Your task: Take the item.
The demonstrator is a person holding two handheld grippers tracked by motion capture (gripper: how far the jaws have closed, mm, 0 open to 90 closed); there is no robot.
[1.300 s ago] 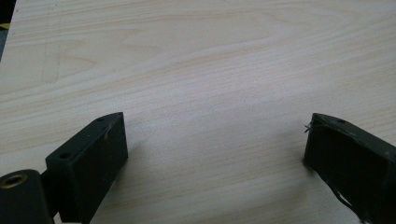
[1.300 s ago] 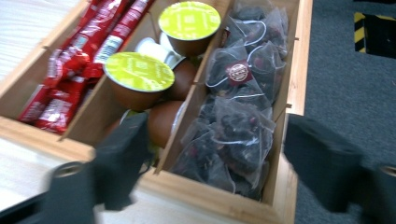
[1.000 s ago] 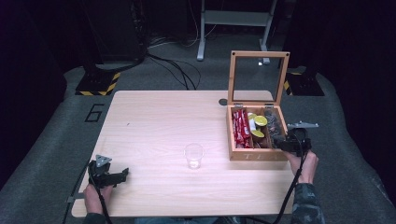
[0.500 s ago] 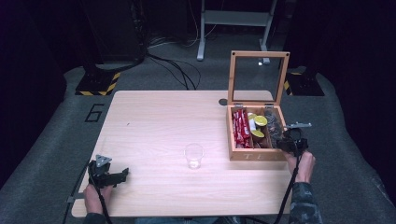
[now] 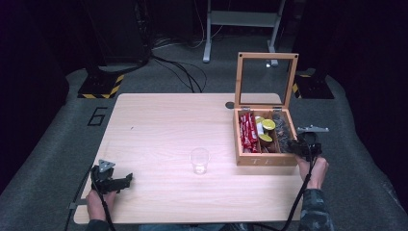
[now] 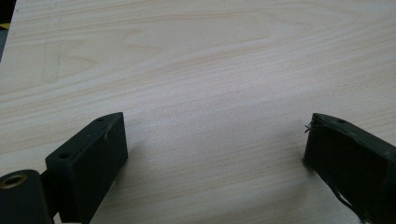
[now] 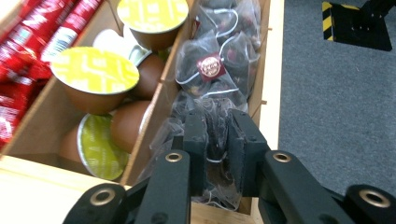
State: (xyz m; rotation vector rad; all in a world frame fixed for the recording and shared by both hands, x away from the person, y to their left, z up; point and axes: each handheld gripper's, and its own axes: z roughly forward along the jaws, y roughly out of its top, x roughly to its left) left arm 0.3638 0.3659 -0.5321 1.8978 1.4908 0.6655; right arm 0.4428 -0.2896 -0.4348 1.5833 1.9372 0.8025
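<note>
Across the front wall of the wooden tea box (image 5: 265, 159), faint letters, seemingly "TEA", too small for certainty. On the grey floor left of the table (image 5: 163, 125), a painted "6" (image 5: 97, 116). Beside it, black-and-yellow hazard stripes (image 5: 102, 90) on a stand base.

At the right edge of the table, box open, glass-paned lid (image 5: 265, 79) upright at the back. Three compartments running front to back: red sachets (image 5: 248, 131) on the left, long axes along the compartment, white print on them not legible; yellow-lidded brown capsules (image 7: 95, 78) in the middle, tipped various ways; mesh tea bags (image 7: 214, 70) on the right, one bearing a round dark-red tag (image 7: 208, 66) with tiny unreadable script.

Down in the right compartment at its near end, right gripper (image 7: 217, 135), jaws narrow and pinched on a mesh tea bag (image 7: 212, 184), fabric bunched between them. Held by the right hand (image 5: 312, 169) at the box's front right corner.

Near the table's front left corner, left gripper (image 5: 126, 180), jaws wide apart over bare wood, nothing between them, pointing toward the table's middle.

Between the two, near the front, a clear plastic cup (image 5: 199, 160), upright, apart from the box.
</note>
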